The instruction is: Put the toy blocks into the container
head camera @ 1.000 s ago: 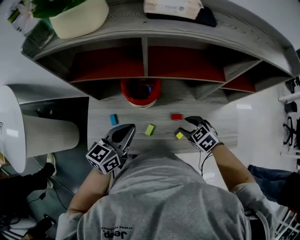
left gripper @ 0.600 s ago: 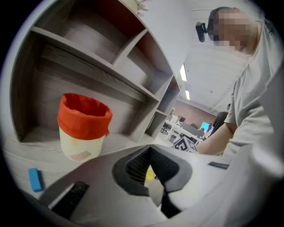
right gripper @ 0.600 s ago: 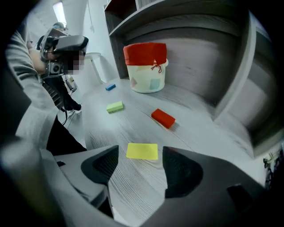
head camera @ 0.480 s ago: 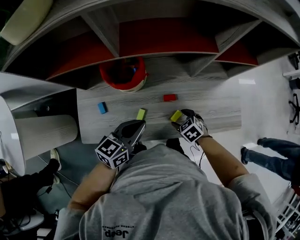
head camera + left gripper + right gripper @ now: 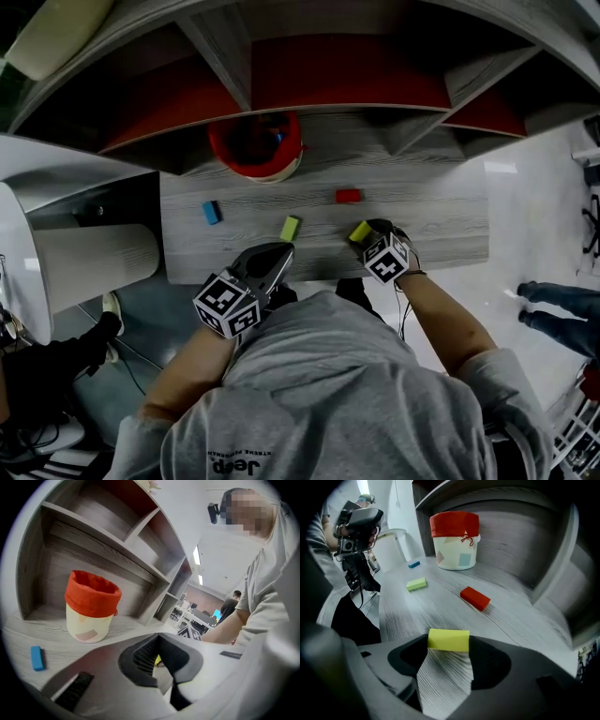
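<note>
While the right gripper (image 5: 448,645) points steeply down at the table (image 5: 525,620), its fingers (image 5: 492,660) have just been closing. They now stand fairly wide with the yellow block (image 5: 448,639) between their tips. Both pads appear to meet the block's ends, and the block lies flat on the table.

The left gripper (image 5: 283,250) has its fingers together at the tips with nothing between them. In the head view it hangs at the table's near edge, at 8 o'clock from the yellow block.

Clock directions below are also read in the head view, from the yellow block.
- **Red block** (image 5: 475,597): near, at 12 o'clock.
- **Green block** (image 5: 416,584): at 9 o'clock.
- **Blue block** (image 5: 413,564): farther out on the same line.
- **Container** (image 5: 454,541): well apart at 10 o'clock. It has a red rim and stands upright at the back of the table, partly under the shelf (image 5: 309,103).

Step in hand, as judged: the grasp of the yellow block, with the lift not yet begun.

The next move calls for a firm hold across the block's ends and a rise clear of the table. The carry then goes toward 10 o'clock, passing the red block without brushing it. The approach has to stay low enough to clear the shelf yet come over the rim before release. Three blocks would then remain on the table.
</note>
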